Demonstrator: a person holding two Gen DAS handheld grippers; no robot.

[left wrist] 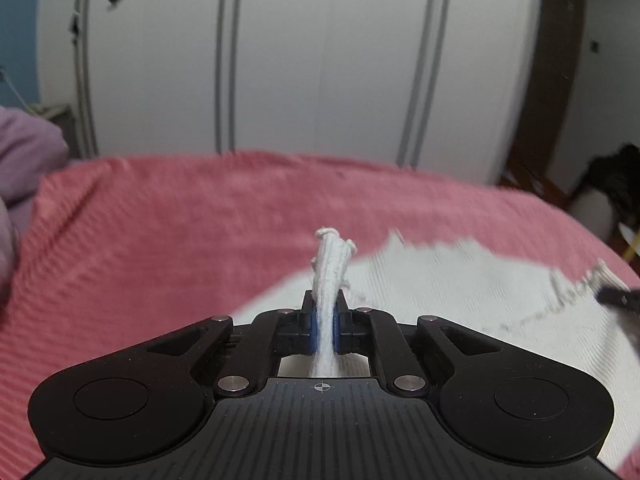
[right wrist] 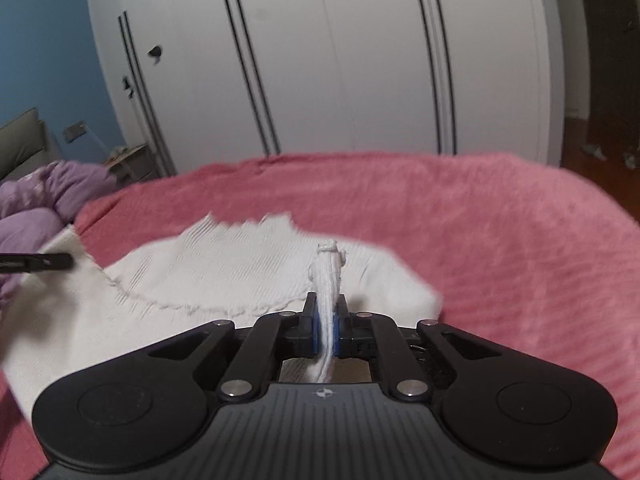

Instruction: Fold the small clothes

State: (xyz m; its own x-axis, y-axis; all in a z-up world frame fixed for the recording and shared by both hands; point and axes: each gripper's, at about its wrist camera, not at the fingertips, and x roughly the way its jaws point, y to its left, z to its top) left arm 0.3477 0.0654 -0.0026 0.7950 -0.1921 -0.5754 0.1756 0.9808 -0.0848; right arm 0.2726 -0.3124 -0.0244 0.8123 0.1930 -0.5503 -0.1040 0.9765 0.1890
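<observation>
My left gripper (left wrist: 325, 316) and right gripper (right wrist: 326, 322) each have jaws clamped on a bunched edge of the white garment (right wrist: 224, 268) over the pink bedspread (right wrist: 500, 240).

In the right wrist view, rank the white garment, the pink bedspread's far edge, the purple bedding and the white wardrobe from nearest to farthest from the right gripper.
1. white garment: pinched in the right gripper.
2. purple bedding: far left.
3. pink bedspread, far edge: straight ahead; too close to the bedding to rank surely.
4. white wardrobe: behind the bed.
</observation>
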